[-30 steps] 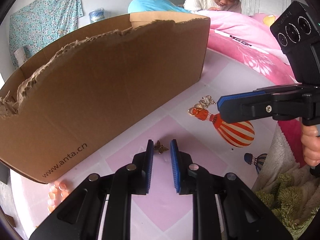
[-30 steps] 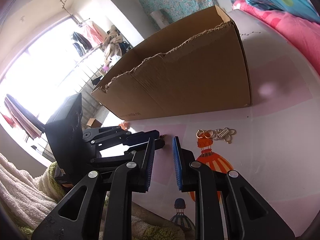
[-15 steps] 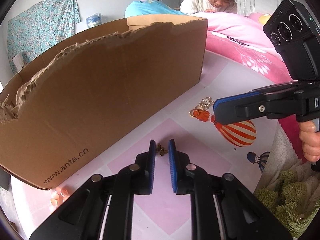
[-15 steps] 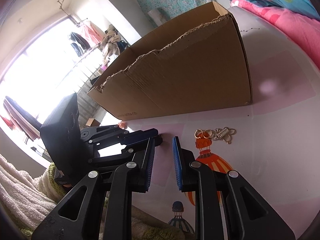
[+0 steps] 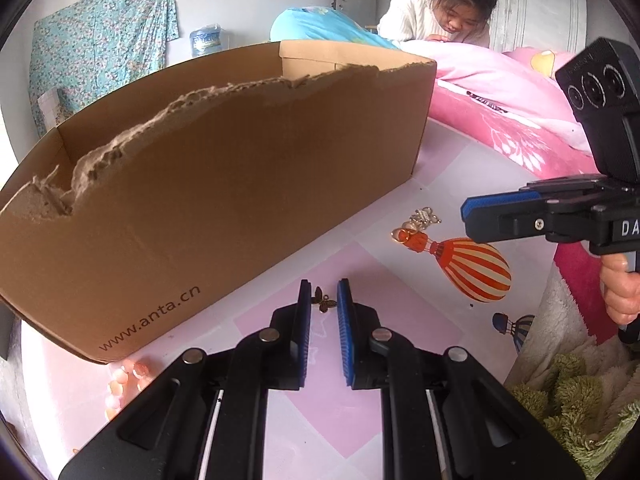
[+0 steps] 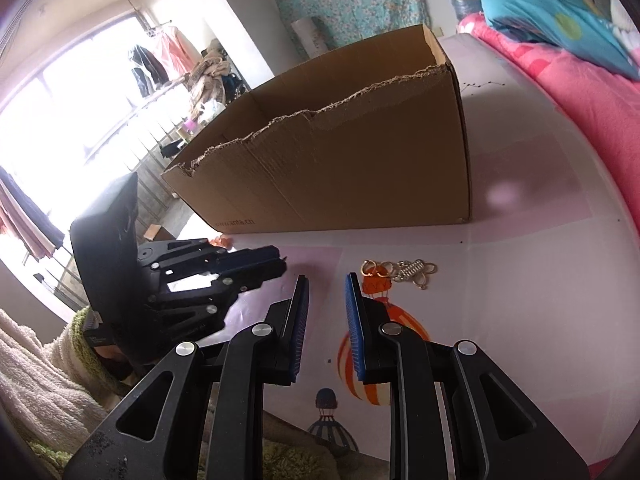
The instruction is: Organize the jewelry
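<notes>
Left tool (image 5: 324,294) is hovering with its jaws narrowed around a small butterfly charm (image 5: 323,300) lying between its tips; right tool (image 6: 326,294) is waiting narrow, empty, keychain (image 6: 400,270) just ahead.

The location is a home bedroom. A pink quilt (image 5: 500,92) and a blue pillow (image 6: 560,12) lie on a bed. Clothes (image 6: 160,60) hang on a rail at a bright window (image 6: 80,100). A floral cloth (image 5: 100,40) hangs on the wall.
</notes>
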